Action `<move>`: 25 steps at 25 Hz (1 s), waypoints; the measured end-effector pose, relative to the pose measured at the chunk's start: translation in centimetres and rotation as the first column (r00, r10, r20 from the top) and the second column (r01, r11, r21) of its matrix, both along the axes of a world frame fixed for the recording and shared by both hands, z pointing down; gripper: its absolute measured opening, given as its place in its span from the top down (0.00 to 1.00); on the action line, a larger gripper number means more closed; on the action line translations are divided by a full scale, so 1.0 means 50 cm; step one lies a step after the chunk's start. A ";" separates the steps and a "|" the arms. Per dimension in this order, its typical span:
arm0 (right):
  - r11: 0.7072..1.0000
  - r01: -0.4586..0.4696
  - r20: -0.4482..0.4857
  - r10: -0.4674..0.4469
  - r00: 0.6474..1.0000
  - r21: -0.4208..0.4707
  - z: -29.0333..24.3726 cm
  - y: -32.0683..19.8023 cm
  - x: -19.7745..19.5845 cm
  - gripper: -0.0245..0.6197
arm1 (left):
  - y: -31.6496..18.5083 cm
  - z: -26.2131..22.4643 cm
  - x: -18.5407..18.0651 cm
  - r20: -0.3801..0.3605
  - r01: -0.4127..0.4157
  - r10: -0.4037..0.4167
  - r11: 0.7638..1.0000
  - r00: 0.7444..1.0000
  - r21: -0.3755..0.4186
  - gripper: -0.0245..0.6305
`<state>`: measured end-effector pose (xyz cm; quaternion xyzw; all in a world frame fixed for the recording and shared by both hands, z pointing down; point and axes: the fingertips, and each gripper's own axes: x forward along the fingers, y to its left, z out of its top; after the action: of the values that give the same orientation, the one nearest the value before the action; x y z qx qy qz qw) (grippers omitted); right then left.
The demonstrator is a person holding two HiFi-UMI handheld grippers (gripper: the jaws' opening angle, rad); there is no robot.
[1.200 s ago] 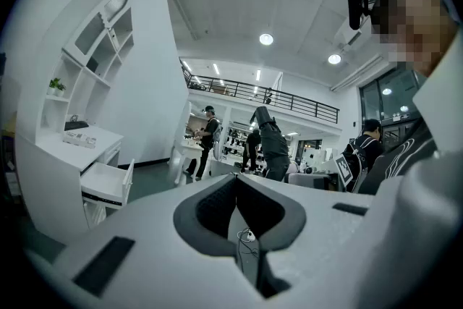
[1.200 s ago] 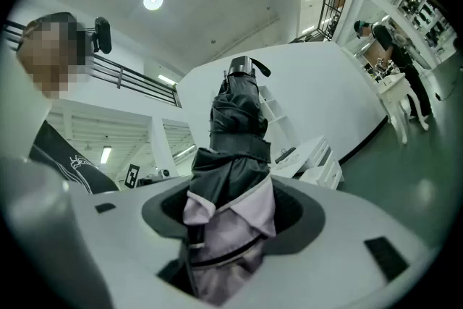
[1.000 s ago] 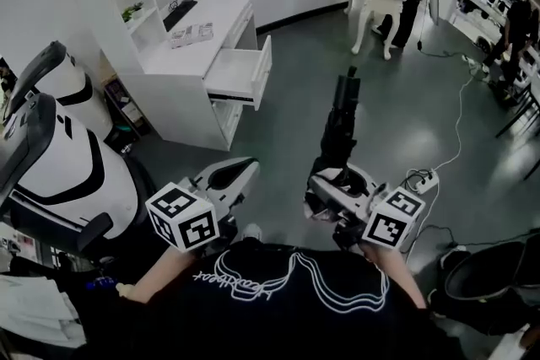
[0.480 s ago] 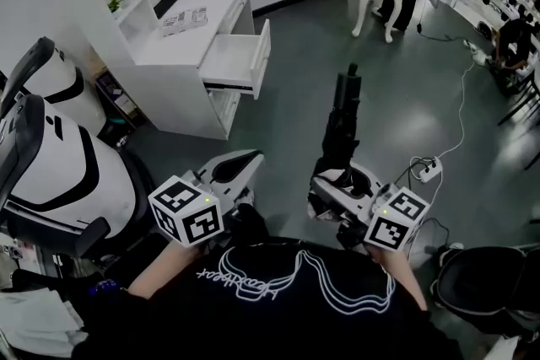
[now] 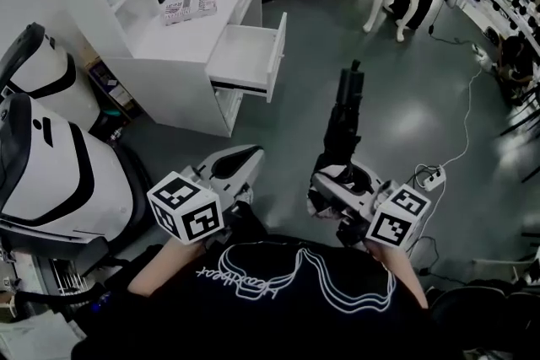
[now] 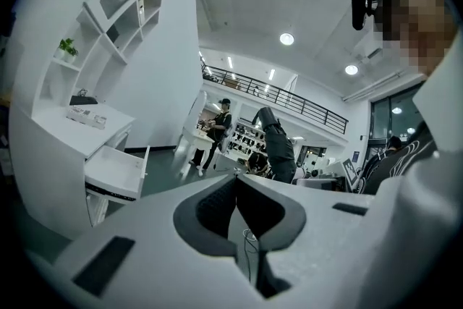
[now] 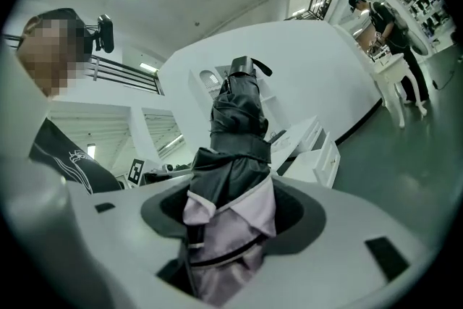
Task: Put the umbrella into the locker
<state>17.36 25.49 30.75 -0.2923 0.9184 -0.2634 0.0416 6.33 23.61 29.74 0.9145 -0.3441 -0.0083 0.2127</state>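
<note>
Umbrella: our folded black fabric umbrella with the pale lining (image 7: 235, 148) is up in the air over the grey floor (image 5: 405, 114). Its lower end sits in our right gripper (image 5: 337, 185) and its strapped tip points ahead of us.
Right claw: clamped on the umbrella's bunched cloth at a middling width, with the pads pressing from both sides.
Left claw: our left gripper (image 6: 235, 188) has its jaws together with nothing between them. It hangs beside the right one, apart from the umbrella.
Around us: a white desk (image 5: 202, 21) with an open white drawer (image 5: 246, 59) stands ahead to the left.
Locker: we see no compartment that is surely the locker.
Doing it well: the grip is on soft cloth and may slip, so we should hold firmly, lead with the tip, and line its length up with the opening.
</note>
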 end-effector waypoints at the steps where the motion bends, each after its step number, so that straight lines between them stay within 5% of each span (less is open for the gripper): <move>1: 1.000 0.000 -0.001 0.000 1.000 -0.013 0.006 -0.030 -0.017 0.57 | -0.031 0.007 -0.018 0.003 0.002 -0.002 1.000 1.000 -0.008 0.96; 17: 0.973 -0.005 -0.018 0.001 1.000 -0.231 0.133 -0.548 -0.306 0.57 | -0.562 0.126 -0.302 0.006 0.014 -0.014 0.986 1.000 -0.166 0.96; 25: 0.959 -0.032 -0.022 0.027 0.999 -0.280 0.185 -0.709 -0.384 0.56 | -0.704 0.176 -0.384 0.020 0.022 -0.018 0.978 1.000 -0.205 0.96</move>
<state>-1.84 -9.96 40.00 -0.3111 0.8677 -0.3876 -0.0044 -12.86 -11.57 38.54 0.8842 -0.3542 0.0332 0.3028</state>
